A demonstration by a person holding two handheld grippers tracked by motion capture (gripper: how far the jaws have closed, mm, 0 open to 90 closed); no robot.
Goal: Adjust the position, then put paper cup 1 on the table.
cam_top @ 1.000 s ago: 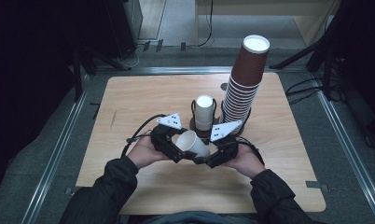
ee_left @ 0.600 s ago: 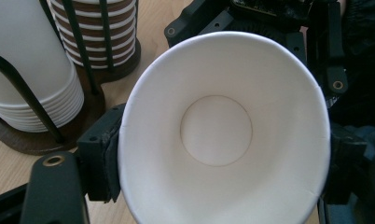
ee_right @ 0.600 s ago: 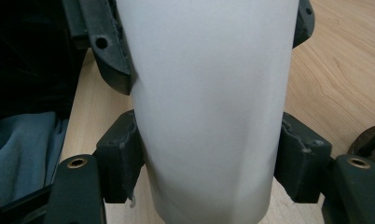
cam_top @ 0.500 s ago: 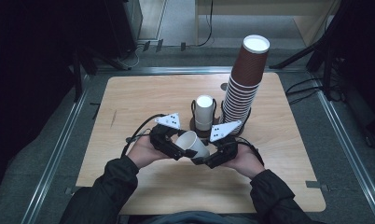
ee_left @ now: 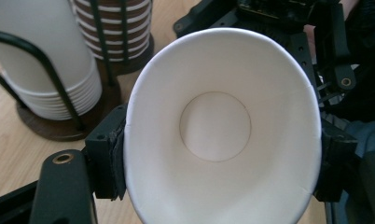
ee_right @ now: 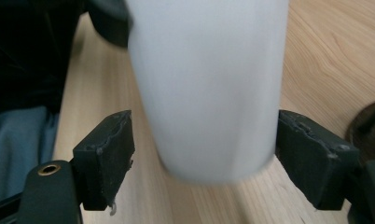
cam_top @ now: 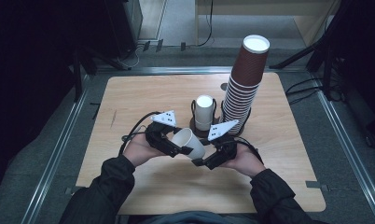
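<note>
— White paper, that's the thing in hand: a single white cup (cam_top: 187, 141) lying on its side above the wooden table (cam_top: 129, 98), between the two hands. Start at the left. What has it?

— The left gripper (cam_top: 169, 148). Its jaws have just been closing, and in the left gripper view the pads (ee_left: 112, 158) press the cup's rim (ee_left: 223, 126) from both sides, squeezing the mouth into an oval. So it is clamped on the cup at the open end.

— And which way does the cup run?

— Its long axis lies roughly level, mouth toward the left gripper, base toward the right gripper (cam_top: 205, 161). That is what the coming move turns on, I'd judge: the left holds the mouth end, the right stands at the base end.

— Is the right one gripping?

— No. Its jaws have just been opening; in the right gripper view the cup's base (ee_right: 209, 93) sits between the pads (ee_right: 108, 154), with a gap on the left and the right pad hard by the wall. It has let go, by my reading.

— Further right?

— A wire holder with a stack of white cups (cam_top: 204, 112), then a tall stack of brown cups (cam_top: 244, 84), both behind the hands.

— Any writing?

— None I can read; the cups are plain.
</note>
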